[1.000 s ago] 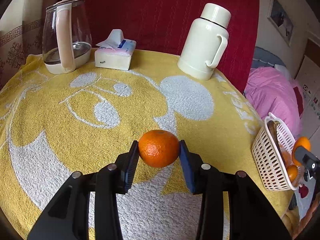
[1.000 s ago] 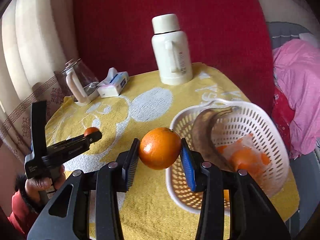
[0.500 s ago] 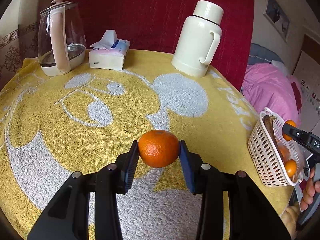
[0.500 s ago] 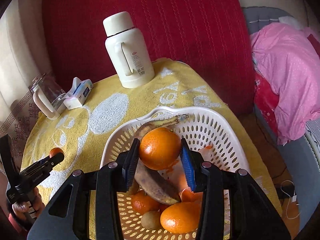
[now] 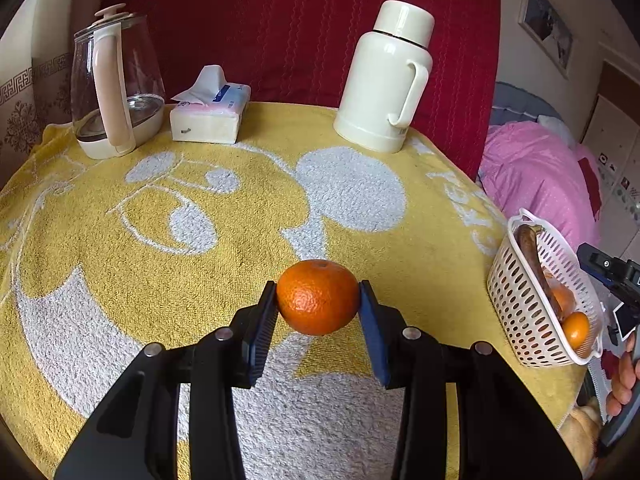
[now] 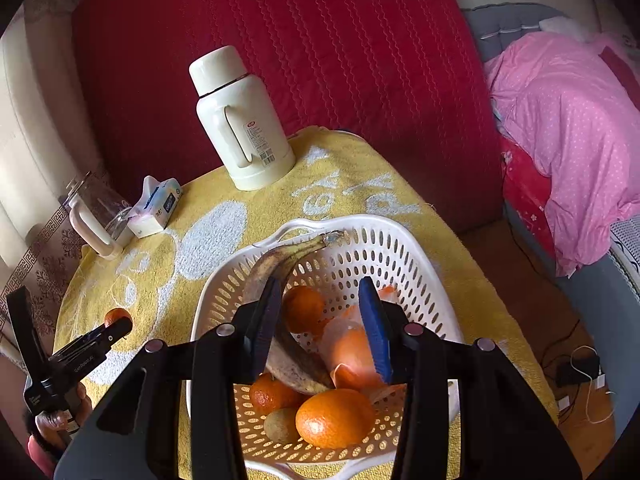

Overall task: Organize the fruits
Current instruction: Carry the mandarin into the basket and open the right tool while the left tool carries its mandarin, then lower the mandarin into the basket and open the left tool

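Observation:
My left gripper point(image 5: 318, 300) is shut on an orange point(image 5: 318, 297) and holds it above the yellow towel-covered table point(image 5: 120, 264). It also shows at the left in the right wrist view point(image 6: 116, 322). My right gripper point(image 6: 322, 320) is open and empty over the white perforated basket point(image 6: 420, 280). The basket holds a browned banana point(image 6: 280, 264), several oranges, one point(image 6: 334, 418) at the front, one point(image 6: 303, 308) just below the jaws, and a kiwi point(image 6: 281, 424). The basket also shows at the right edge in the left wrist view point(image 5: 524, 308).
A cream thermos point(image 5: 386, 80), a tissue pack point(image 5: 208, 114) and a glass kettle point(image 5: 114, 84) stand along the table's far side before a red backrest. A pink blanket point(image 6: 568, 128) lies on a bed to the right. Cables point(image 6: 580, 376) lie on the floor.
My right gripper moved over the basket, opened and let go of its orange, which now lies in the basket. My left gripper kept its orange and shifted slightly.

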Tool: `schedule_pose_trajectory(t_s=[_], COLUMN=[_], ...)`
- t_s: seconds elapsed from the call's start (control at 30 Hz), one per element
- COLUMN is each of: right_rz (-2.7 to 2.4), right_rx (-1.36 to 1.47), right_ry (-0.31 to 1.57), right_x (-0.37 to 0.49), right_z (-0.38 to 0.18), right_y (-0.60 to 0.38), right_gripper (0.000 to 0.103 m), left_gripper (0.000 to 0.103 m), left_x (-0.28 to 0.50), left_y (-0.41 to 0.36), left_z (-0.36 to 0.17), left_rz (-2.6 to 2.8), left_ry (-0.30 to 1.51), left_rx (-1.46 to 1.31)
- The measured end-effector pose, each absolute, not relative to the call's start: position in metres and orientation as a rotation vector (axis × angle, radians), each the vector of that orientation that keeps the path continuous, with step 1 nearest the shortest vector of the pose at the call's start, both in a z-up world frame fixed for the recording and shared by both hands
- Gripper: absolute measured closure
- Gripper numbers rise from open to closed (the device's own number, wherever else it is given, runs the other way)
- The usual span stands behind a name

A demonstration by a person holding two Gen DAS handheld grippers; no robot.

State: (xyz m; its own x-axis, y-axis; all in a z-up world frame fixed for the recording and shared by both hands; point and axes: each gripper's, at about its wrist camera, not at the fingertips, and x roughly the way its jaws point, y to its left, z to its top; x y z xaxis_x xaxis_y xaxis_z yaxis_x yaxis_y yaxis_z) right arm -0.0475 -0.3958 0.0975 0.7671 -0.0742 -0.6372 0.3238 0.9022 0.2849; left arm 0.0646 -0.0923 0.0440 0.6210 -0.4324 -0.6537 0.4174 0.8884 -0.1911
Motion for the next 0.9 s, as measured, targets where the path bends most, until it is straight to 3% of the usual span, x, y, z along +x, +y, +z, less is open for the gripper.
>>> schedule_pose_trajectory(t_s=[0.3, 0.4, 0.9], right_rz=[-0.255, -0.262, -0.261], right_rx=[0.329, 0.290, 0.307], right_ry=[0.601, 0.576, 0.556], right_x=[-0.079, -0.087, -0.115], right_z=[0.104, 0.106, 0.093], right_y=[-0.395, -0.392, -0.413], right_gripper=[0.058, 0.044, 0.040], left_gripper=[0.062, 0.062, 0.062], left_x=[0.041, 0.032, 0.016], left_y=[-0.122, -0.141, -0.264], left_z=[0.064, 0.076, 0.104], left_rz=[-0.564, -0.607, -0.821], left_ry=[0.756, 0.739, 0.755], left_rx=[-0.006, 0.016, 0.094])
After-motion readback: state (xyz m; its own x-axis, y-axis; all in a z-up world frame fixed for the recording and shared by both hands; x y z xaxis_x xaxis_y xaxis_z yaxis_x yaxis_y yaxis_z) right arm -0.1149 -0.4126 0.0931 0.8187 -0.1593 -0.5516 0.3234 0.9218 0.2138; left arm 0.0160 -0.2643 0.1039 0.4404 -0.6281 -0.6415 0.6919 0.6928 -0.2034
